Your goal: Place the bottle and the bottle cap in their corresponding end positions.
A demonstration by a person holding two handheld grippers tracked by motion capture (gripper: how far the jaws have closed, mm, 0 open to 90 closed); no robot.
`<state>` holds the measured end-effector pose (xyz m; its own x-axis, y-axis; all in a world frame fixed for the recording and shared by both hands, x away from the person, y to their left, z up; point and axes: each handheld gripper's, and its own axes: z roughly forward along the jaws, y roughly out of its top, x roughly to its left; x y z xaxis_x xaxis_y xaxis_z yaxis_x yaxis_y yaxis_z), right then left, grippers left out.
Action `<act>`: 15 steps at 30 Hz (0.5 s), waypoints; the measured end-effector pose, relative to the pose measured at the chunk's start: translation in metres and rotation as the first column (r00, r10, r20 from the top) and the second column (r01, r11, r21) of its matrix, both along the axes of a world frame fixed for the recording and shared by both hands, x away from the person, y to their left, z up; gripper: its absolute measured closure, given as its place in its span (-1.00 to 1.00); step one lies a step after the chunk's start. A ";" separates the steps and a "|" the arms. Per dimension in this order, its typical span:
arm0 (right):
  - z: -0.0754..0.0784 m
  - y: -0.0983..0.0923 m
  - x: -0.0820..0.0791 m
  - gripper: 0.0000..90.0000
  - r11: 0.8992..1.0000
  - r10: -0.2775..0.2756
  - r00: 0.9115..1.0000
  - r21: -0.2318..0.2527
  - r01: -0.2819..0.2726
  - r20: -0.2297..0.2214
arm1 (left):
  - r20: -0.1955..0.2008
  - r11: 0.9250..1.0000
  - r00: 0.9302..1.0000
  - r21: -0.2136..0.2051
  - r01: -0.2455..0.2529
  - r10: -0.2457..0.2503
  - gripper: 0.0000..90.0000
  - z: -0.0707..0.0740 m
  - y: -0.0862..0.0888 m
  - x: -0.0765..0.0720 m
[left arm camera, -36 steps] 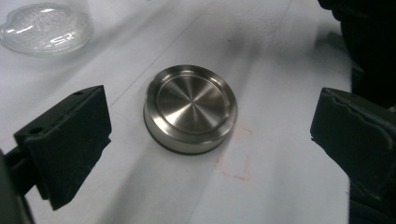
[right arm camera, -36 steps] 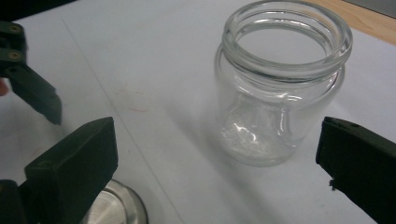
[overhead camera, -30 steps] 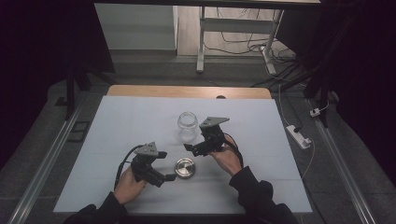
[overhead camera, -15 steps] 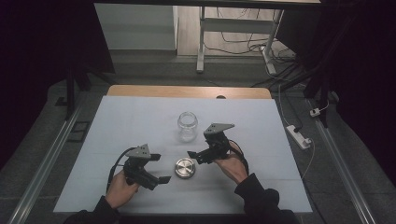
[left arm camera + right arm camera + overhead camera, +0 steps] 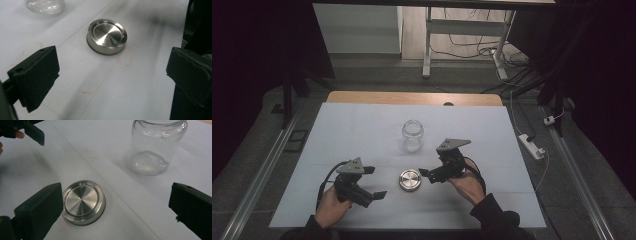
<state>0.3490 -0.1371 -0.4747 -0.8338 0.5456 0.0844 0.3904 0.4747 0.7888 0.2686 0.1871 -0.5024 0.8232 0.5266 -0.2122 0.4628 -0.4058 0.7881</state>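
We see a white-covered tabletop with a round brushed-metal lid lying flat near its front middle, and a clear glass jar standing upright and uncapped at about twelve o'clock from the lid, well apart from it.

Our left gripper sits at nine o'clock from the lid, held in a hand that comes in from the bottom edge. Its fingers are spread wide and hold nothing. In the left gripper view the lid lies ahead between them, untouched, with the base of the jar at the upper left edge.

Our right gripper is at three o'clock from the lid, just beside it, held by the other hand. Its fingers also stand wide apart and empty. In the right gripper view one finger is close to the lid's rim; we cannot tell whether it touches. The jar stands at one o'clock from the lid, and the left gripper's finger shows at the upper left.

Faint red marks dot the white cover near the lid.
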 end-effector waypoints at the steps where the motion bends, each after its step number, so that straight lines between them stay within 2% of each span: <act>1: 0.000 -0.002 -0.001 -1.00 1.000 -0.003 1.000 0.001 0.003 0.004 | -0.001 1.000 1.000 -0.001 -0.004 0.004 -1.00 0.000 0.002 -0.001; 15: 0.001 -0.040 -0.027 -1.00 0.999 -0.044 0.999 0.014 0.043 0.015 | -0.009 0.998 0.998 -0.001 -0.064 0.064 -1.00 -0.001 0.029 -0.021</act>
<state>0.3215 -0.1770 -0.4740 -0.8106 0.5802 0.0793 0.3980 0.4466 0.8013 0.2479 0.2160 -0.5029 0.7855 0.5782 -0.2203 0.4953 -0.3742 0.7840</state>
